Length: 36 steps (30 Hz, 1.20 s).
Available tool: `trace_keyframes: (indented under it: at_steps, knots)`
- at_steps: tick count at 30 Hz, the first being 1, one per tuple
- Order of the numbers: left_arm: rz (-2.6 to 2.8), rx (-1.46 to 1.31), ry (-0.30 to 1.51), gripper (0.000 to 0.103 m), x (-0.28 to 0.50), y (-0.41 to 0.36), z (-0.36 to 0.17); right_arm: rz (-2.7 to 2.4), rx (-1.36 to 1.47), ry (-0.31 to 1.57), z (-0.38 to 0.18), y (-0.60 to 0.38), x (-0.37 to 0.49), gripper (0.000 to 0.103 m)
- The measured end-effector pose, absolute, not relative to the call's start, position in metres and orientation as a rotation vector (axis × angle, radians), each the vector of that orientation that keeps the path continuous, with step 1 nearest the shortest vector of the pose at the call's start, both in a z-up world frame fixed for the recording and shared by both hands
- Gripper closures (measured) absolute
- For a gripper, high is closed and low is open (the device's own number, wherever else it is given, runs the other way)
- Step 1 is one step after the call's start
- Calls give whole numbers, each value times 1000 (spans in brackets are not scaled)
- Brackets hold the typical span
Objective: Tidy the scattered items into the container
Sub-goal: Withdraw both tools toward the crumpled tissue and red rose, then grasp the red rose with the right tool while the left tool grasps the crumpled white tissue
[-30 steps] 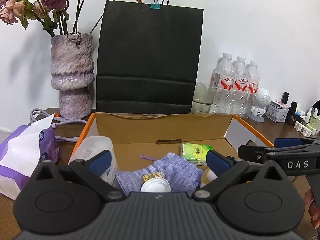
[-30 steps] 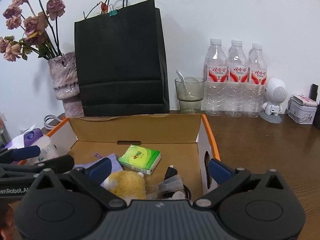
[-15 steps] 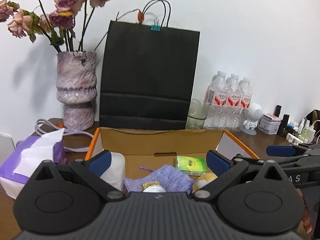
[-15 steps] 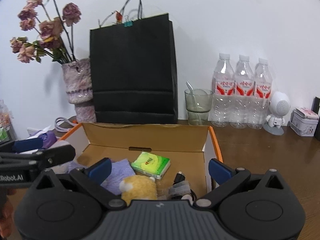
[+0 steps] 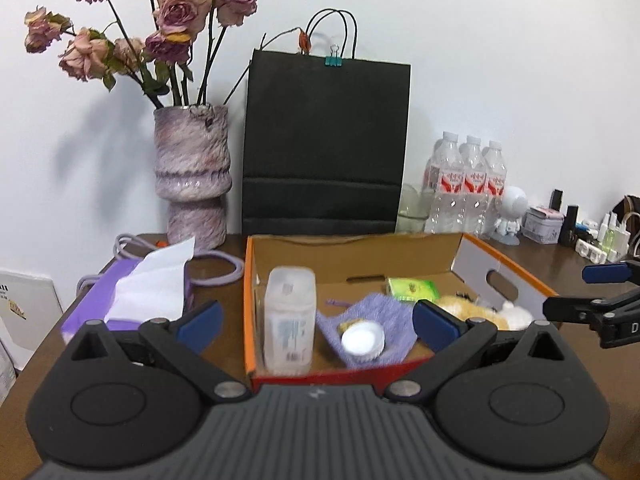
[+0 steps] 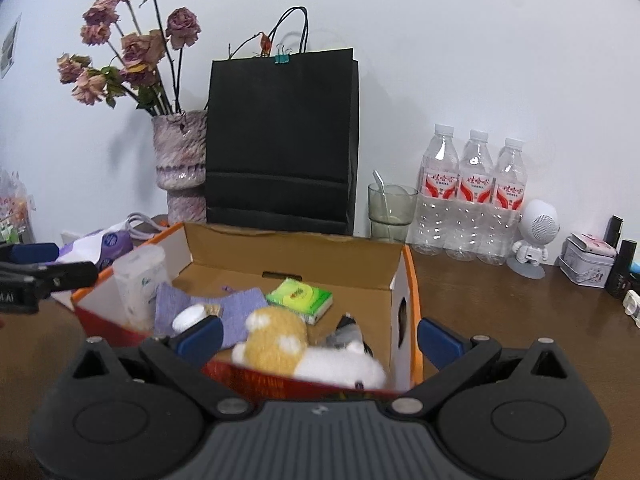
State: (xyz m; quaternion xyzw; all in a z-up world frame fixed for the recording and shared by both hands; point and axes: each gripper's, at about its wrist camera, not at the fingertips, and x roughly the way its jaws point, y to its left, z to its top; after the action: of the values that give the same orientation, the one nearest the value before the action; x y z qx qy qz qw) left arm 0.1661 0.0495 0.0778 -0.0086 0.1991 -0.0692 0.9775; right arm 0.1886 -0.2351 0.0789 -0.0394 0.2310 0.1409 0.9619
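Note:
An orange-edged cardboard box point(image 5: 352, 248) point(image 6: 296, 252) sits on the wooden table. Inside lie a translucent white bottle point(image 5: 290, 318) point(image 6: 140, 280), a purple knitted cloth point(image 5: 380, 316) point(image 6: 236, 308) with a small white-capped jar point(image 5: 362, 340) point(image 6: 190, 318), a green tissue pack point(image 5: 412, 289) point(image 6: 300, 294), a yellow-and-white plush toy point(image 5: 480, 312) point(image 6: 304, 352) and a dark cable point(image 6: 348, 330). My left gripper point(image 5: 316, 320) is open, held back in front of the box. My right gripper point(image 6: 318, 338) is open too, near the box's front right corner. Neither holds anything.
A purple tissue pack point(image 5: 136, 288) lies left of the box with a purple cord point(image 5: 216, 268). Behind stand a vase of dried roses point(image 5: 192, 176), a black paper bag point(image 5: 324, 144), a glass point(image 6: 390, 210), three water bottles point(image 6: 472, 196), a white robot figure point(image 6: 534, 240) and a small tin point(image 6: 588, 260).
Both grippers have pulled back and up from the box, so more of the box and table shows. The objects in the box have stayed put.

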Motion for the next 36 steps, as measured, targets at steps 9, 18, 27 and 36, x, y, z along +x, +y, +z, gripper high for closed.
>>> trace_keyframes:
  at_steps: [9,18,27,36]
  knots:
    - [-221,-23,511,0,153,48,52,344,-98,539,48,-229,161,0]
    - [-285,-20,618,0,168,29,23,391,-32,654,15,-215,173,0]
    - [-309,-73,680,0,181,26,8,393,42,674,5,-218,185,3]
    - [-325,-155,688,22,186,27,10,474,67,668,8,-217,184,53]
